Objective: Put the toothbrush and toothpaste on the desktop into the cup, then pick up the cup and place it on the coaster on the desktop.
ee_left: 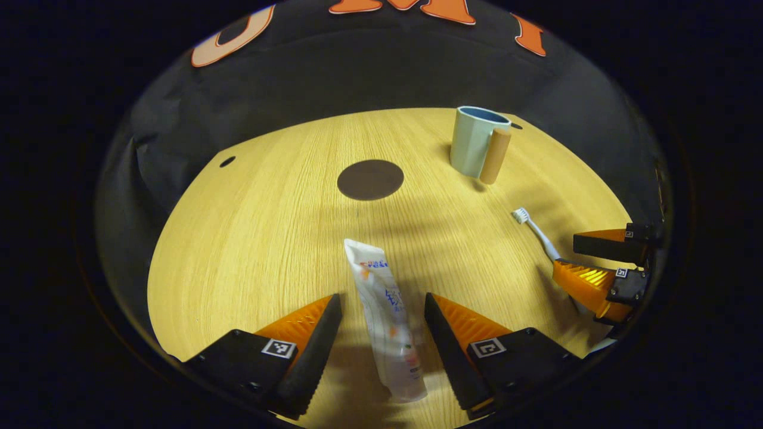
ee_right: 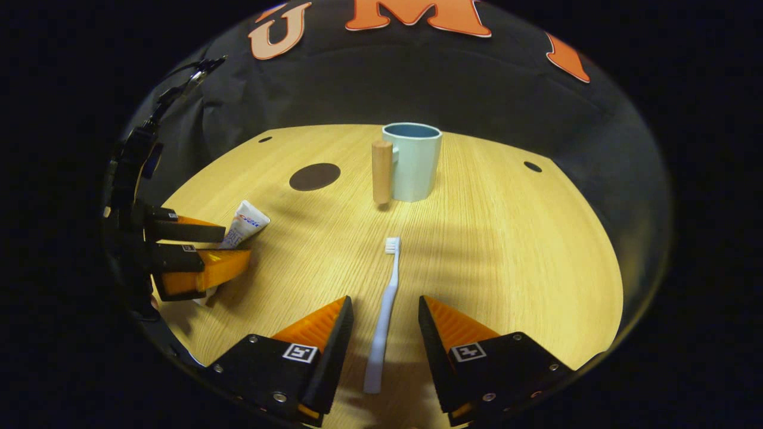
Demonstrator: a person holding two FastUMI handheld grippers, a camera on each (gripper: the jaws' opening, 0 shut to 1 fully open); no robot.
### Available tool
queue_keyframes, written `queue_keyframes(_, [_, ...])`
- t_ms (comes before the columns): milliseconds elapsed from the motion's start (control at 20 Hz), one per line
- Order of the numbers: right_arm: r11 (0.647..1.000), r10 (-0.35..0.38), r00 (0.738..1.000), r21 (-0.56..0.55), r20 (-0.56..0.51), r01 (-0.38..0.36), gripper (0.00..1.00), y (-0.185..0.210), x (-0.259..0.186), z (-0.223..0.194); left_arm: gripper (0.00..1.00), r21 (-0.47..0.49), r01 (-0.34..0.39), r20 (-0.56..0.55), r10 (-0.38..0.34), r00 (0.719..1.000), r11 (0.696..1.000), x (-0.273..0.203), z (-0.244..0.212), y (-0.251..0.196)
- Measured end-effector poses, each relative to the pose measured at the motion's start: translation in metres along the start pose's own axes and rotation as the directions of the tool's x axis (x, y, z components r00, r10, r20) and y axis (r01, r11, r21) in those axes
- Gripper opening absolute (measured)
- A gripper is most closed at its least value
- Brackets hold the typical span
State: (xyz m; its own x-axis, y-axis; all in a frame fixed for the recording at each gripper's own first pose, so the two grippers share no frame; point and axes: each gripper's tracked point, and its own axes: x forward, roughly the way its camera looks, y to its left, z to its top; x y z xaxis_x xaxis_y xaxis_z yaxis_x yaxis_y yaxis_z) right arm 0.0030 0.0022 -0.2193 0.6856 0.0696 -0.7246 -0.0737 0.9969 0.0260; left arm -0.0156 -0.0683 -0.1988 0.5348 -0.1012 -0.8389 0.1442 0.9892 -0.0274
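A white toothpaste tube (ee_left: pixel 384 325) lies flat on the wooden desktop (ee_left: pixel 268 238), between the spread fingers of my open left gripper (ee_left: pixel 382 304); neither finger touches it. In the right gripper view a pale toothbrush (ee_right: pixel 384 304) lies with its bristles toward the cup, its handle between the fingers of my open right gripper (ee_right: pixel 384 307). The light blue cup (ee_right: pixel 414 161) with a wooden handle stands upright behind it. A dark round coaster (ee_left: pixel 370 179) lies at mid-table, left of the cup (ee_left: pixel 477 143). The right gripper (ee_left: pixel 587 262) straddles the toothbrush (ee_left: pixel 536 229).
Small dark holes (ee_right: pixel 532 167) mark the desktop near its far corners. The left gripper (ee_right: pixel 226 247) and the toothpaste tube (ee_right: pixel 244 223) show at the left of the right gripper view, with the coaster (ee_right: pixel 315 176) beyond. Black cloth walls the far side.
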Motion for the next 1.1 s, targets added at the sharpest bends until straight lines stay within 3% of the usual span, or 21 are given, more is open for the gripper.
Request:
queue_keyframes(150, [1.0, -0.009, 1.0, 0.0, -0.008, 0.009, 0.63, -0.001, 0.009, 0.001, 0.86, -0.01, -0.004, 0.018, 0.004, 1.0, 1.0, -0.008, 0.014, 0.014])
queue_keyframes(250, [1.0, -0.025, 1.0, 0.0, -0.009, 0.025, 0.62, -0.002, 0.008, 0.004, 0.74, -0.038, 0.006, 0.002, -0.006, 1.0, 0.999, -0.014, 0.019, 0.016])
queue_keyframes(400, [0.999, -0.037, 0.999, 0.004, -0.006, 0.037, 0.45, -0.002, 0.011, 0.004, 0.5, -0.064, -0.004, -0.018, 0.003, 1.0, 0.998, -0.018, 0.024, 0.022])
queue_keyframes(450, [0.999, -0.041, 0.999, 0.008, -0.01, 0.041, 0.41, -0.003, 0.01, 0.004, 0.5, -0.064, -0.005, -0.018, 0.004, 1.0, 0.998, -0.014, 0.027, 0.023])
queue_keyframes(500, [0.999, -0.049, 0.999, 0.017, -0.008, 0.049, 0.31, -0.003, 0.01, 0.007, 0.43, -0.061, -0.021, -0.014, 0.02, 1.0, 0.998, -0.007, 0.031, 0.026])
queue_keyframes(600, [0.998, -0.053, 0.999, 0.032, -0.007, 0.053, 0.18, -0.005, 0.013, 0.007, 0.23, -0.063, -0.014, -0.017, 0.013, 1.0, 0.998, -0.009, 0.045, 0.029])
queue_keyframes(700, [0.998, -0.051, 0.999, 0.041, 0.0, 0.051, 0.11, -0.007, 0.013, 0.01, 0.23, -0.068, -0.013, -0.01, 0.012, 1.0, 0.998, -0.013, 0.061, 0.038])
queue_keyframes(800, [0.998, -0.047, 0.999, 0.045, 0.006, 0.046, 0.07, -0.008, 0.013, 0.01, 0.13, -0.091, -0.013, -0.016, 0.012, 1.0, 0.996, -0.008, 0.076, 0.054])
queue_keyframes(950, [0.999, -0.023, 0.999, 0.048, 0.024, 0.022, 0.05, -0.004, 0.014, 0.014, 0.12, -0.097, -0.022, -0.013, 0.021, 1.0, 0.995, 0.0, 0.052, 0.058])
queue_keyframes(1100, [0.999, -0.014, 0.998, 0.044, 0.055, 0.012, 0.05, -0.005, 0.011, 0.021, 0.13, -0.1, -0.014, -0.002, 0.013, 1.0, 0.995, -0.012, 0.058, 0.06])
